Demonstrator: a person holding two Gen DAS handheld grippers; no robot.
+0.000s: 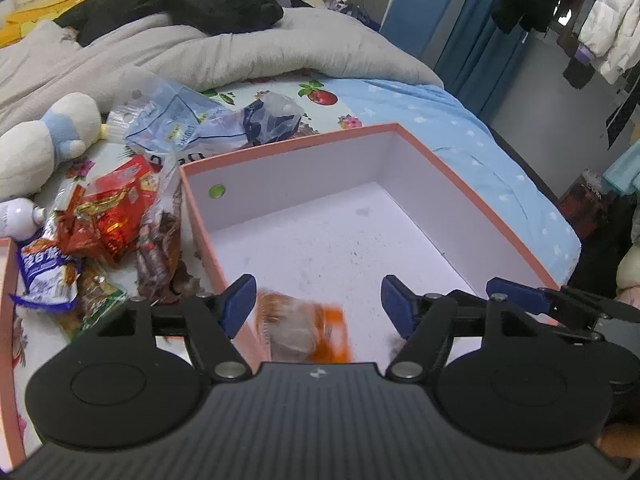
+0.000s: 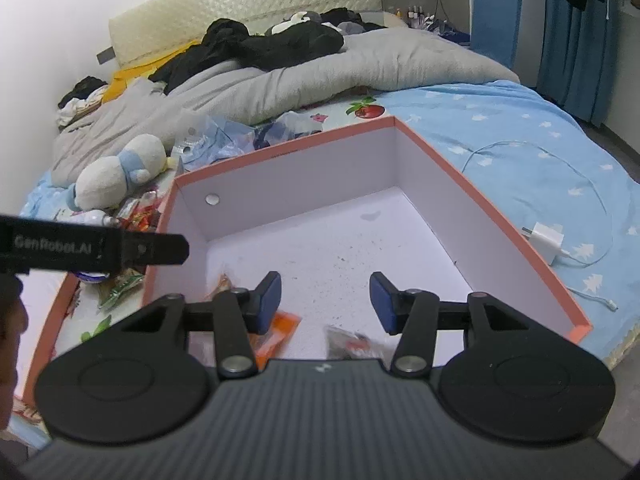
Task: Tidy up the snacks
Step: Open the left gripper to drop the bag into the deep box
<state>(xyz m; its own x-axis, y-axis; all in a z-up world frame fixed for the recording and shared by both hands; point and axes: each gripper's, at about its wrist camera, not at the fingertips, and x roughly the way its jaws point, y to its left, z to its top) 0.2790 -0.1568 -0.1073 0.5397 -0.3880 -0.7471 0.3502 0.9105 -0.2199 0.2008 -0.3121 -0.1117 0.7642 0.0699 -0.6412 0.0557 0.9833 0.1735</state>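
A big white box with a pink rim (image 1: pixel 288 146) (image 2: pixel 280 148) lies open on the bed. My left gripper (image 1: pixel 318 306) hangs over its near left corner, jaws wide apart. Just under them is a blurred orange and clear snack packet (image 1: pixel 308 332), touching neither pad. My right gripper (image 2: pixel 325 300) is open over the box's near side with nothing between its pads. On the box floor below lie the orange packet (image 2: pixel 276 332) and a silver and red packet (image 2: pixel 354 344). A heap of red, blue and brown snack bags (image 1: pixel 116 216) lies left of the box.
A white and blue plush toy (image 1: pixel 48 140) (image 2: pixel 120 172) and crumpled clear bags (image 1: pixel 180 116) lie beyond the heap. A second pink-edged tray (image 1: pixel 8 280) is at the far left. A white charger (image 2: pixel 546 242) with its cable lies right of the box. A grey duvet (image 2: pixel 320 72) is behind.
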